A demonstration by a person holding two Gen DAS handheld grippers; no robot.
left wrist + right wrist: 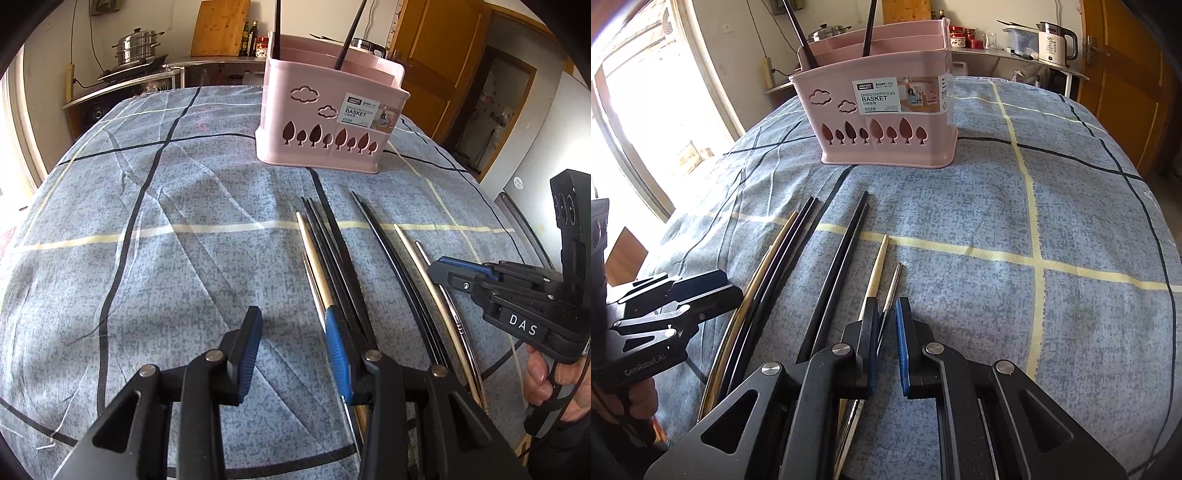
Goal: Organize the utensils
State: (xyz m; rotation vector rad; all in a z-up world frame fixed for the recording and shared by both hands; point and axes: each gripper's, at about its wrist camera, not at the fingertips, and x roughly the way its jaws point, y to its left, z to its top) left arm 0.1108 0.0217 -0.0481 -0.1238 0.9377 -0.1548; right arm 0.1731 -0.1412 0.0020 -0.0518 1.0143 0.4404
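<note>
Your right gripper (pixel 886 325) hung low over the blue checked cloth (pixel 1071 206), fingers narrowed around the slim metal chopstick (pixel 894 284), probably not yet clamped; the pale wooden chopstick (pixel 877 269) lay just outside its left finger. Your left gripper (pixel 291 343) stood wide and empty, black chopsticks (pixel 328 236) beyond its right finger. Ahead waited the pink plastic divided basket (pixel 886 125), presumably the destination.

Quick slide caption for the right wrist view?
Right gripper straddles a metal chopstick on the checked cloth, pink basket beyond.
</note>
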